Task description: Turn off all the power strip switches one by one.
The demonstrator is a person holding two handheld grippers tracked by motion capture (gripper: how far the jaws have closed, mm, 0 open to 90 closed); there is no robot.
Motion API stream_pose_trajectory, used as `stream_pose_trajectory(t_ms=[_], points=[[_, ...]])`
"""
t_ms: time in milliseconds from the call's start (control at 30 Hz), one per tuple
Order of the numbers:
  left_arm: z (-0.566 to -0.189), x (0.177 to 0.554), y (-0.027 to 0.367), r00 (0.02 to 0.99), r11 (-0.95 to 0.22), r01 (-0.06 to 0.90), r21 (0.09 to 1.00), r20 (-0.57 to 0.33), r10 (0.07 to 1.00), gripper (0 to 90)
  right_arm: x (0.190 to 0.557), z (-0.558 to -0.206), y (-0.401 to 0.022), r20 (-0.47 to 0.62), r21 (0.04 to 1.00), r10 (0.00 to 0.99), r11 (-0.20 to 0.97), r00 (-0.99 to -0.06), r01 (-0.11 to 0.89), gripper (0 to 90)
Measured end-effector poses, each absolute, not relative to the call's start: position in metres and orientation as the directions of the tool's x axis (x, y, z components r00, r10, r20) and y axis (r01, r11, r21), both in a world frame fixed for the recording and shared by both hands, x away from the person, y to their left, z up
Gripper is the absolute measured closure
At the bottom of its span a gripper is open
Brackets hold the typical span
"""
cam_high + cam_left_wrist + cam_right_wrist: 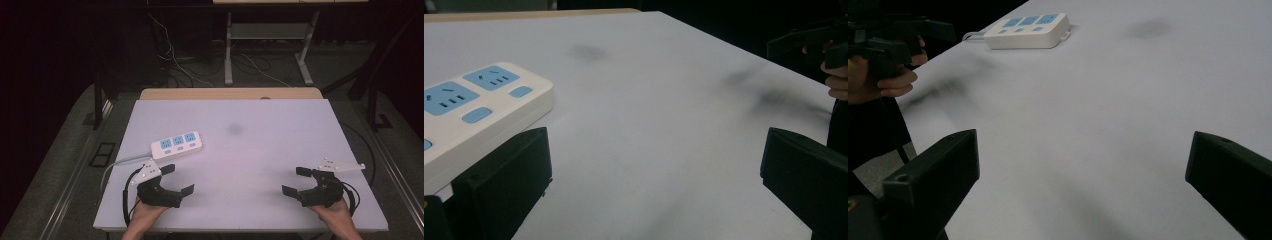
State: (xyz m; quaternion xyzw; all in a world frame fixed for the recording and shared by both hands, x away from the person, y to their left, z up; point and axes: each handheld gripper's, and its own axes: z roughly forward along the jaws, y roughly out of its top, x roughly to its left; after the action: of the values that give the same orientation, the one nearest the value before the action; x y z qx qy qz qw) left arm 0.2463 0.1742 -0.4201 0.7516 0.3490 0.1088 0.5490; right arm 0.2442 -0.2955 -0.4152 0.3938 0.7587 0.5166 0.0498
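Both my claws rest low on the white table [260, 150], jaws spread wide and holding nothing. Just ahead of my left claw [179, 178] lies the cream plastic power strip with three blue sockets [178, 144]; my right claw [296, 180] sits well apart from it.

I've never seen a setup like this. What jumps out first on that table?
A white power strip with three blue sockets lies on the left part of the pale table, its cable running off the left edge. Near the front edge, a person's hands hold two black grippers, left gripper and right gripper, both with jaws wide open and holding nothing.
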Motion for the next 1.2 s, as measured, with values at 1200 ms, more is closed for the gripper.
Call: stream_pose_trajectory(t_ms=[1200], points=[[-0.416,0.2507,0.1676,0.764,-0.25,0.435,0.865,-0.207,0.612,0.0,0.2447,-0.4189,-0.2919,0.31,0.801,0.658,0.208,-0.686,0.561,0.6]])
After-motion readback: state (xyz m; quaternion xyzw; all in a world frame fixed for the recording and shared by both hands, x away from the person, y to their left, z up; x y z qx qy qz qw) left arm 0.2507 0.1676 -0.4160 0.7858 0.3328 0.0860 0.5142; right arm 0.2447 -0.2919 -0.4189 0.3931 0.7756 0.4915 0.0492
